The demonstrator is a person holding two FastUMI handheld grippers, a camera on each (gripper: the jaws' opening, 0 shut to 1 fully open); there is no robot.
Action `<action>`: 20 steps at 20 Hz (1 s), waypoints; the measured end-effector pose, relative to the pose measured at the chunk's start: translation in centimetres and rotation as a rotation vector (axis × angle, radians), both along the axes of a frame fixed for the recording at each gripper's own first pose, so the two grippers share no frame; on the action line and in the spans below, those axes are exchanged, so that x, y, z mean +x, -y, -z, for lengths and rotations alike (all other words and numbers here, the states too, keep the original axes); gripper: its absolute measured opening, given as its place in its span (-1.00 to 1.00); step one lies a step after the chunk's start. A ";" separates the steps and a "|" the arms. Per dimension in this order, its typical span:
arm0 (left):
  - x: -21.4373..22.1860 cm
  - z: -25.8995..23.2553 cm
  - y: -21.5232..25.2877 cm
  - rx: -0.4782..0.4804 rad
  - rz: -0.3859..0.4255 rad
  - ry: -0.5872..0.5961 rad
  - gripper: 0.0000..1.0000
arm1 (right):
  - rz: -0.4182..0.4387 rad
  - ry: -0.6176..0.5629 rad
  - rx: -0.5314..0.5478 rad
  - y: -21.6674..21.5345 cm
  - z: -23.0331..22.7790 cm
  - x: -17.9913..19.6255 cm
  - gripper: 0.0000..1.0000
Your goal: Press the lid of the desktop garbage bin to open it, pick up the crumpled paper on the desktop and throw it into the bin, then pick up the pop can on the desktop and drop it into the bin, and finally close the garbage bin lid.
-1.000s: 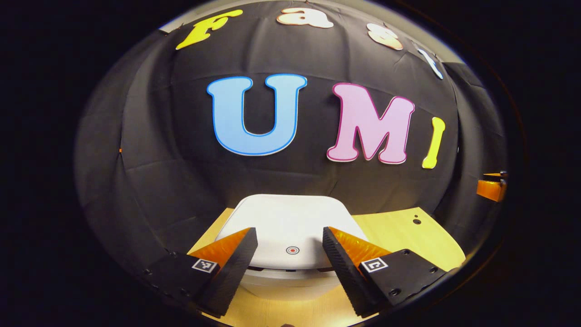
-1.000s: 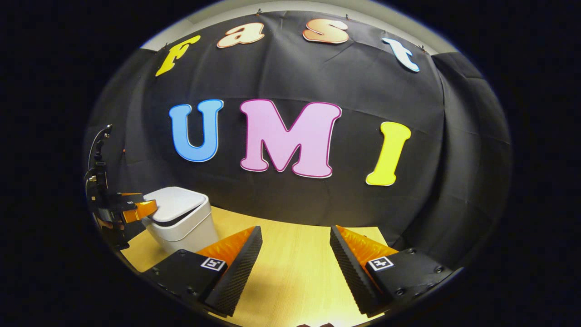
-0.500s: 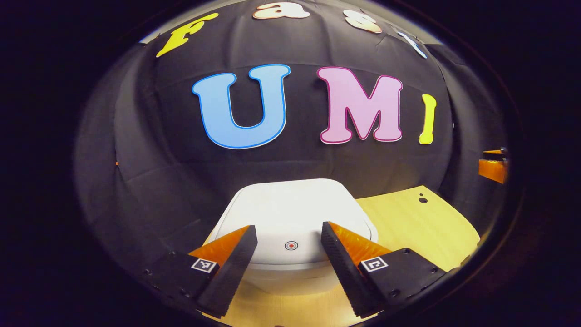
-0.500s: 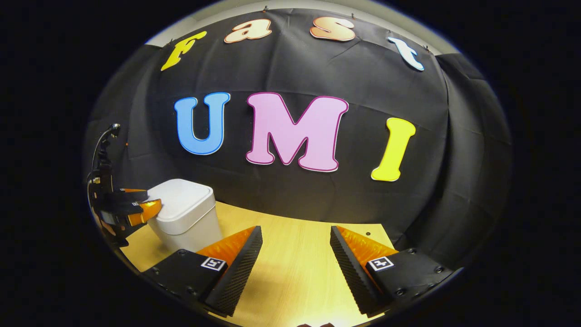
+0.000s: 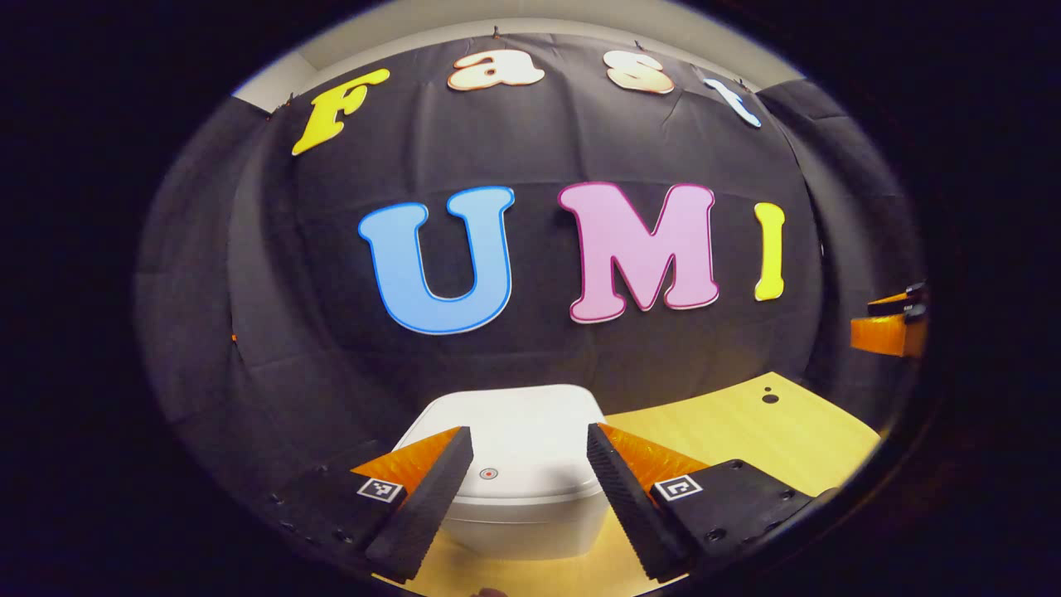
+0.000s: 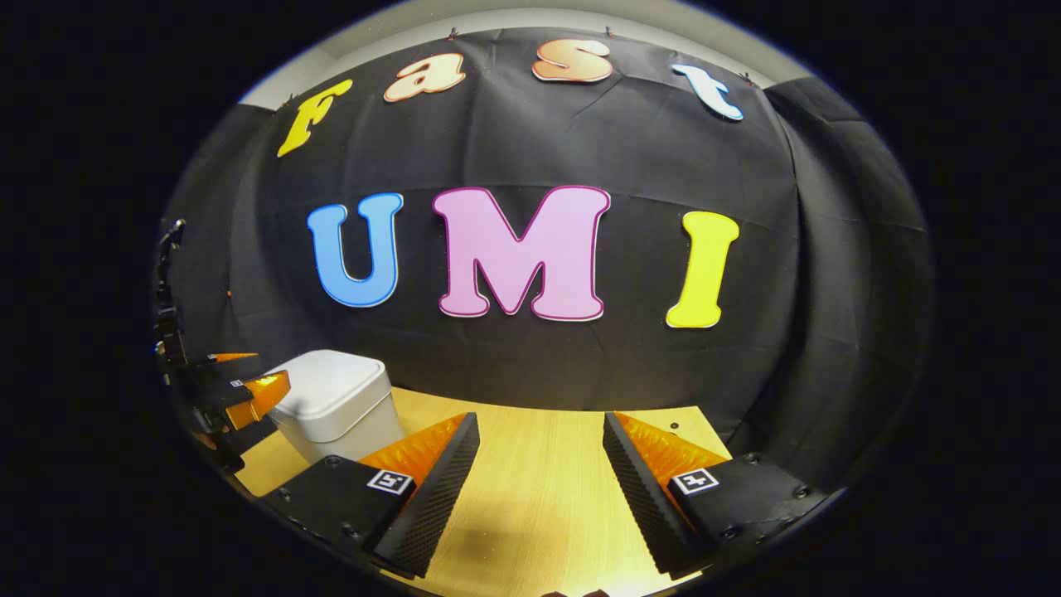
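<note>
The white desktop bin [image 5: 530, 518] stands on the wooden table [image 5: 746, 431] with its lid [image 5: 530, 431] down flat; a small red dot [image 5: 488, 474] marks the lid's front. My left gripper [image 5: 526, 489] hovers open just in front of and above the lid's front edge, with nothing between its fingers. In the right gripper view the bin [image 6: 336, 406] is at the far left, and the left gripper [image 6: 269, 371] hangs beside its lid. My right gripper [image 6: 539, 489] stands open over bare table [image 6: 530, 448], holding nothing. It also shows at the right edge of the left gripper view [image 5: 891, 327].
The black cloth wall [image 6: 530, 365] rises right behind the bin and the table's back edge. A small dark hole [image 5: 770, 398] sits in the tabletop to the right of the bin.
The lid, slightly ajar a second ago, has dropped shut. My left gripper has since drawn back from the lid. The right gripper has barely moved.
</note>
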State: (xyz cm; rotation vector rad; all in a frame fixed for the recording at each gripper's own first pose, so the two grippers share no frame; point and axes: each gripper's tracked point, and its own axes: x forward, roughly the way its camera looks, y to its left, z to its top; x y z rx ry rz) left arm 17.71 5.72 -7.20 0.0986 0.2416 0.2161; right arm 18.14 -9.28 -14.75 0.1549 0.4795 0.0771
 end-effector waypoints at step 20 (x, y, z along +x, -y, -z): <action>-9.7 -8.2 9.4 -0.050 0.066 0.206 0.94 | 0.041 0.255 -0.026 1.0 -8.8 -10.5 0.73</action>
